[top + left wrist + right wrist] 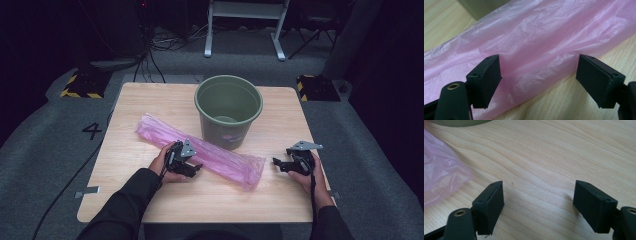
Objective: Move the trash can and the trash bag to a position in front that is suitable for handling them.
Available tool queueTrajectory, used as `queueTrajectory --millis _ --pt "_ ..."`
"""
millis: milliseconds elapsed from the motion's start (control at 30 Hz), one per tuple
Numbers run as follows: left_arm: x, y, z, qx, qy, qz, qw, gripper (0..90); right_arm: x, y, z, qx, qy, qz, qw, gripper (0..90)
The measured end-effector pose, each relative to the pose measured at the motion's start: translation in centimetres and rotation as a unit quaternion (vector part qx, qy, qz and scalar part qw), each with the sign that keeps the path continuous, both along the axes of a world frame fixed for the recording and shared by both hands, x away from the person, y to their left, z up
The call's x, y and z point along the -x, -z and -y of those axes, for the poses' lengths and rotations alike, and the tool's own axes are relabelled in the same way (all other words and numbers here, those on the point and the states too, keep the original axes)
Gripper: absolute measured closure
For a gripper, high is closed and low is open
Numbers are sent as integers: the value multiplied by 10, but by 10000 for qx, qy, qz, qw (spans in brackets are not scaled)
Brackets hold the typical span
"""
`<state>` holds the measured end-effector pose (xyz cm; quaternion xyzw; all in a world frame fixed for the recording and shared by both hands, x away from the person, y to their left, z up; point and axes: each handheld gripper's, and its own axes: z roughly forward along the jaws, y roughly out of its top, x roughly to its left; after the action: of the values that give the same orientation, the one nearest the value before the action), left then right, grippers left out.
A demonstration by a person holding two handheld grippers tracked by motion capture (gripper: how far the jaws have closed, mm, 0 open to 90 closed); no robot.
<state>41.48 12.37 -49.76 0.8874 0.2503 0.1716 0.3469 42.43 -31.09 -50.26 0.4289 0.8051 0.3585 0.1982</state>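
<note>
A long pink plastic bag (210, 152) lies slantwise on the wooden table (150, 200), from the left middle down to the right. Its far side rests against a green bucket (228, 107) that stands upright. My left gripper (194, 169) sits at the bag's near edge, about midway along it. In the left gripper view its jaws (537, 67) stand wide apart, with the crinkled pink bag (544, 37) between and beyond them; the pads do not press on it. My right gripper (278, 165) is open over bare wood, pointing left, a short way from the bag's end (441, 175).
The bucket's base shows at the top of the left gripper view (481, 6) and the right gripper view (456, 122). Bare table lies to the bag's near left and right of the bucket. Beyond the table are grey floor, cables and a white frame (245, 30).
</note>
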Motion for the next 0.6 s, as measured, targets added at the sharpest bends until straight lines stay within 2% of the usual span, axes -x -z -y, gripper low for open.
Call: queueTrajectory --millis 333,367,467,533,600 --pt "-1 1 -5 196 193 -179 9995 337 0 0 -1 36 28 19 10000 245" --pt "-2 3 -8 365 213 -294 9987 360 0 0 -1 36 30 21 10000 245" --pt "-3 4 -11 521 241 -450 9973 397 0 0 -1 34 34 19 10000 245" --pt "-3 4 -11 506 297 -444 9973 422 0 0 -1 30 33 15 10000 246" --pt "-2 3 -10 511 335 -457 9971 503 0 0 -1 30 33 16 10000 246"
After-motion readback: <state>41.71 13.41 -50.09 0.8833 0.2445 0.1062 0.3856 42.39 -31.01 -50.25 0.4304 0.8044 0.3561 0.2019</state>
